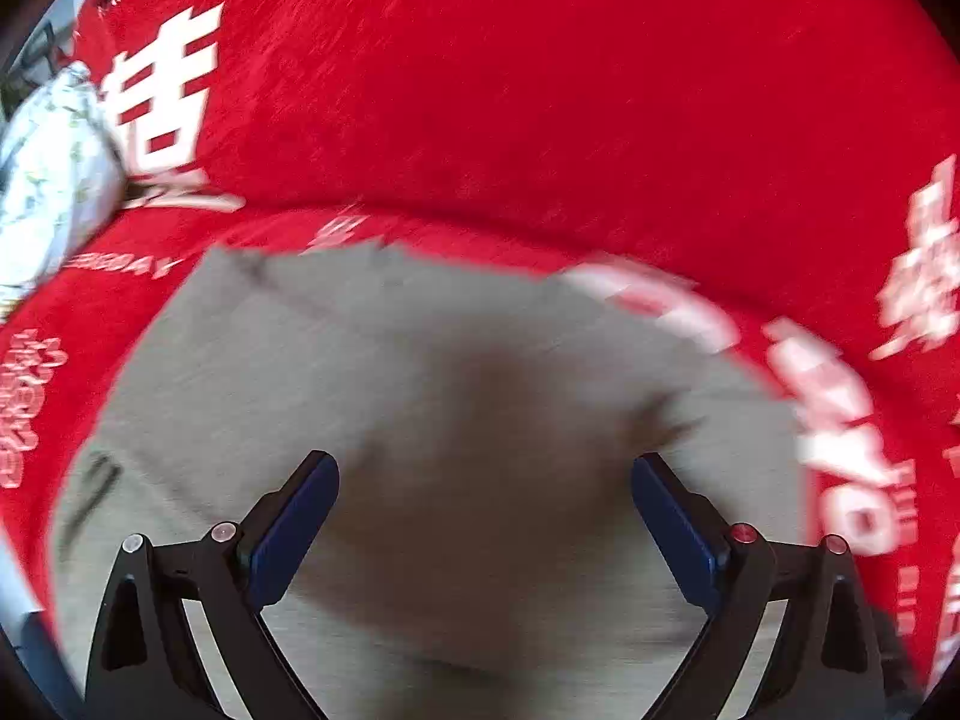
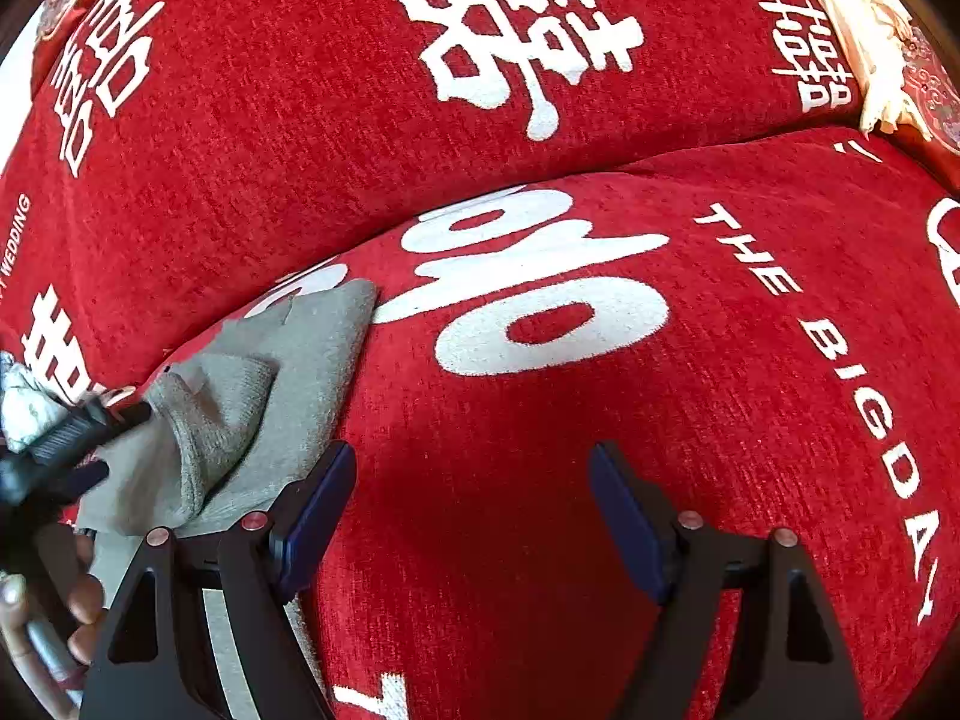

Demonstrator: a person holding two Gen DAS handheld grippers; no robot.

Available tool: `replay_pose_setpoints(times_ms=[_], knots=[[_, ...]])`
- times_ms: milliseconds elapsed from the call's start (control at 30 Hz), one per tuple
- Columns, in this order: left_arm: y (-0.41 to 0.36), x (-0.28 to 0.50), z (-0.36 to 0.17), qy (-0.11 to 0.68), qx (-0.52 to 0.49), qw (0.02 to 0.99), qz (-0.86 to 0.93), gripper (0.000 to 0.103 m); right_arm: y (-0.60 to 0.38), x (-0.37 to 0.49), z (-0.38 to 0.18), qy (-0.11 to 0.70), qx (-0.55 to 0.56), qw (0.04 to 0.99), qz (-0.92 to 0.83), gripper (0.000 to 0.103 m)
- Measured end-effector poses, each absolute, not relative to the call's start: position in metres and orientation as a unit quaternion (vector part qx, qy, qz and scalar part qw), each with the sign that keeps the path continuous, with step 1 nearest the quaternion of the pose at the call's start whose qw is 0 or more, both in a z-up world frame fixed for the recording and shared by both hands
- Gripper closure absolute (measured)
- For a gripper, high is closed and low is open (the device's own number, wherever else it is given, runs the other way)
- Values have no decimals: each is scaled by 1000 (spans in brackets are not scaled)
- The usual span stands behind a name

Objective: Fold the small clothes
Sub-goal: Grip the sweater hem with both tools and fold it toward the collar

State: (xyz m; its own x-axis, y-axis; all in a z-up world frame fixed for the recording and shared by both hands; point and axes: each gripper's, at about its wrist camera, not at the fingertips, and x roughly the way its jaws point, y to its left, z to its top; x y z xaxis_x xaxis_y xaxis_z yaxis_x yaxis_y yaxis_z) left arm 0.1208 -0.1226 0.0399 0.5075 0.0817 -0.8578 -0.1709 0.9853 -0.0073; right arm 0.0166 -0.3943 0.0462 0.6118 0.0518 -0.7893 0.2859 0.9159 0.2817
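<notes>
A small grey knit garment lies spread on the red sofa cover, blurred by motion. My left gripper hangs just above it, jaws wide open, nothing between the blue pads. In the right wrist view the same garment sits at the left, its ribbed cuff turned over on top. My right gripper is open above the bare red cover, to the right of the garment, with its left finger over the garment's edge. A black part of the left tool shows at the cuff.
The cover carries big white characters and English words. The seat meets the backrest along a crease. A white floral cloth lies at the far left. A cream fringed piece sits at the top right. A person's hand grips the left tool.
</notes>
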Motion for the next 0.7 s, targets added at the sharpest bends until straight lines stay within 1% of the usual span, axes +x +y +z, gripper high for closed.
replay_pose_setpoints(times_ms=[67,167,267,367,467,600,700], knots=[[-128,123,29,507,-32,858,70,4,-392,17,46,436,190,877,-66,20],[-153,122,19,526,-21,850,19,4,-390,18,46,440,184,877,-65,20],[-185,117,24,512,-10,858,-47,4,-389,18,45,441,182,877,-63,20],[-196,112,39,492,-24,865,-100,4,-388,19,46,440,178,878,-64,20],[-182,111,49,484,-24,870,-90,4,-381,20,47,439,172,880,-59,20],[-129,97,49,483,-24,874,-53,4,-352,15,54,415,156,896,-27,20],[-90,84,35,488,-15,872,-31,4,-305,11,62,393,100,914,20,20]])
